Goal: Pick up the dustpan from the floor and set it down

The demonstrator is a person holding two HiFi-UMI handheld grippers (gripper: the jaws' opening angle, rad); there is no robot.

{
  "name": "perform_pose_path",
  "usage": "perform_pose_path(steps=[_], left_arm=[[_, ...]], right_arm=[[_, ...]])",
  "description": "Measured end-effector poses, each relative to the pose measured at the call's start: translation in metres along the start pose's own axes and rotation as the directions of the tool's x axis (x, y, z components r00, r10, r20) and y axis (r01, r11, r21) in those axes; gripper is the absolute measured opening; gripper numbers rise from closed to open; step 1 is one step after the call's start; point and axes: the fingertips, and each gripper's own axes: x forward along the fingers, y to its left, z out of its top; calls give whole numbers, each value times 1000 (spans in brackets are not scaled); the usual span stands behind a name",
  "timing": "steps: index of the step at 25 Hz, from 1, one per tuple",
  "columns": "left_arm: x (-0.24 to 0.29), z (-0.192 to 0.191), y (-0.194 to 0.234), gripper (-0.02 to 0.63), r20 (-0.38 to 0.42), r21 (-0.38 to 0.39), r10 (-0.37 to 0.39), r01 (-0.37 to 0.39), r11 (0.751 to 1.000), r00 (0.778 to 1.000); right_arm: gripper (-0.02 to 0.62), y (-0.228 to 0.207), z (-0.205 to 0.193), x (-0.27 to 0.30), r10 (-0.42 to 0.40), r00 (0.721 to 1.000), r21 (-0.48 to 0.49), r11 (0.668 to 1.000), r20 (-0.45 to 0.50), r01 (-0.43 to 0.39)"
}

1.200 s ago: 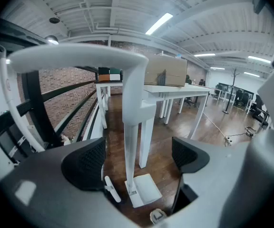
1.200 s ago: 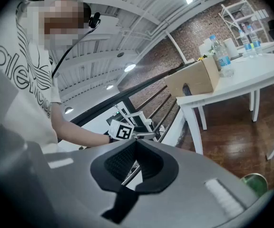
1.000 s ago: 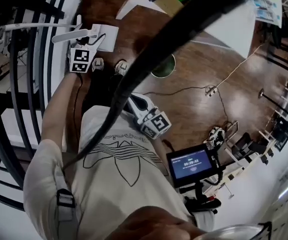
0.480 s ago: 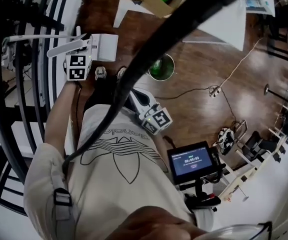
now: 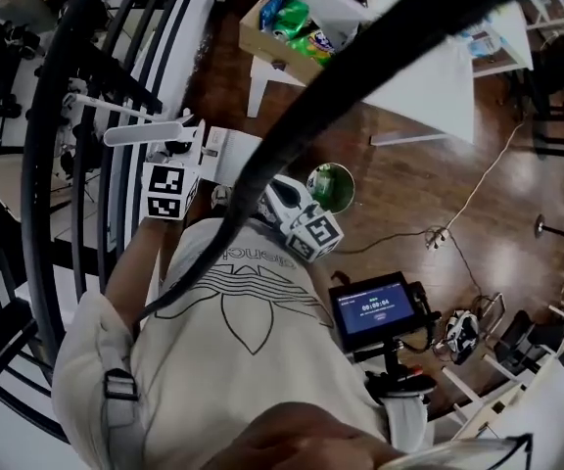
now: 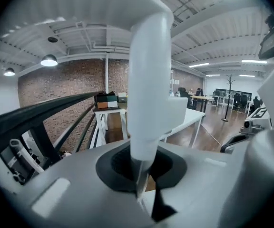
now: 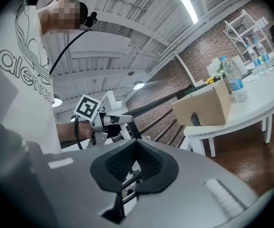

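Observation:
My left gripper is shut on the handle of the white dustpan, which hangs above the wooden floor by the railing. In the left gripper view the white handle rises straight out from between the closed jaws of the left gripper. My right gripper is in front of the person's chest, a little right of the dustpan and clear of it. Seen in its own view, the right gripper has its pads together with nothing between them, and the left gripper shows beyond it.
A black stair railing runs down the left. A green bin stands on the floor just right of the dustpan. Beyond are a white table, a cardboard box of snack packs and a cable across the floor.
The left gripper has risen with the dustpan, which has come up off the floor. The right gripper has lifted and turned a little. The person has straightened up.

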Motion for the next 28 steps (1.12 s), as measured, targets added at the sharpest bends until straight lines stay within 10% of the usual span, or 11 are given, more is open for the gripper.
perform_pose_path(steps=[11, 28], left_arm=[[6, -2, 0, 51, -9, -9, 18, -18, 1000, 1000], [152, -181, 30, 54, -205, 5, 0, 1, 1000, 979]], right_arm=[[2, 0, 8, 5, 41, 999, -2, 999, -22, -42], [2, -12, -65, -49, -101, 972, 129, 983, -213, 130]])
